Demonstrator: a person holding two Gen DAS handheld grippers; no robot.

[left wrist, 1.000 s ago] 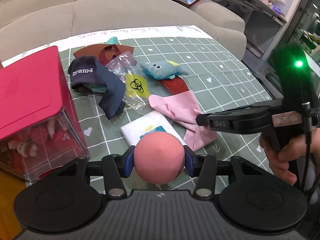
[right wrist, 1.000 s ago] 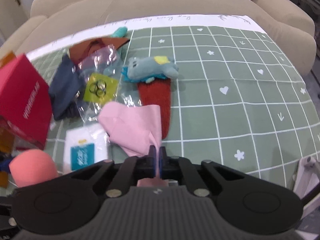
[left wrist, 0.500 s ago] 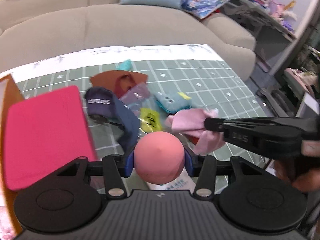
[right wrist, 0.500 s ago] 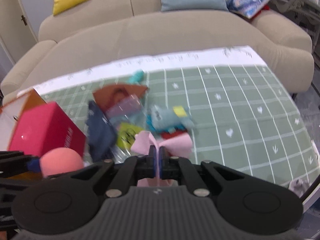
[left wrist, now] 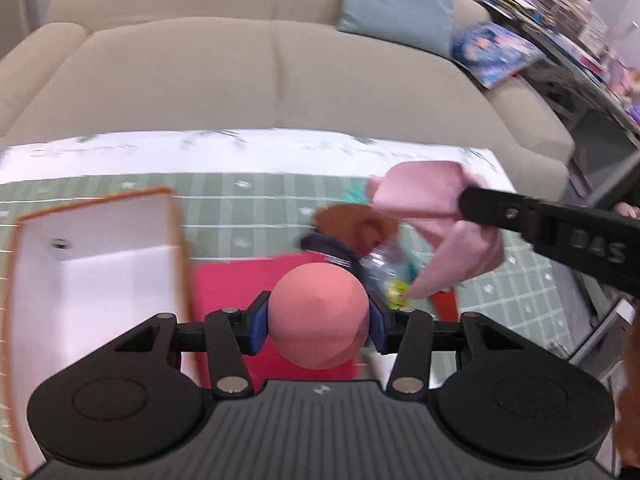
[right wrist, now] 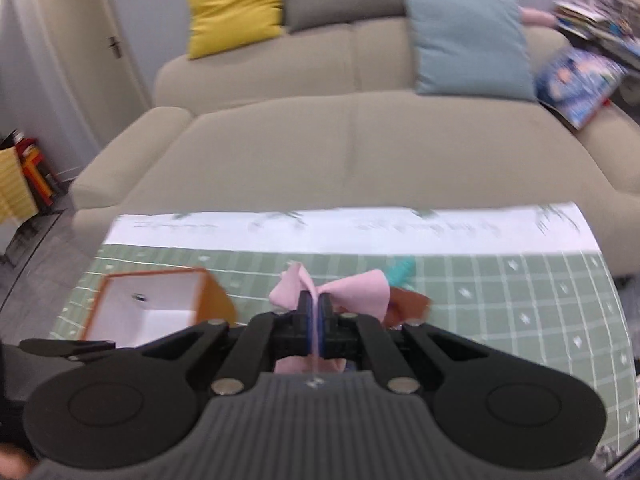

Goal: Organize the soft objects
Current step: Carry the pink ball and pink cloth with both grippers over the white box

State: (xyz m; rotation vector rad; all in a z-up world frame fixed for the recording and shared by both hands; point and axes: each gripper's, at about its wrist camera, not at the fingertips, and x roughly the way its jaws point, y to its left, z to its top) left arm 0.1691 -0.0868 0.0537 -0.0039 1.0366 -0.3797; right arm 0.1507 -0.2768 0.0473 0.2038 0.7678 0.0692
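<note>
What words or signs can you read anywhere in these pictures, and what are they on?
"DAS": raised letters on the black finger of the right gripper, seen from the left wrist; anything before them is unclear.
Script along the white border of the tablecloth: too blurred to read.
Black sign on the yellow packet: too blurred and half hidden to read.
Cover of the blue book on the sofa: blurred, unreadable.
</note>
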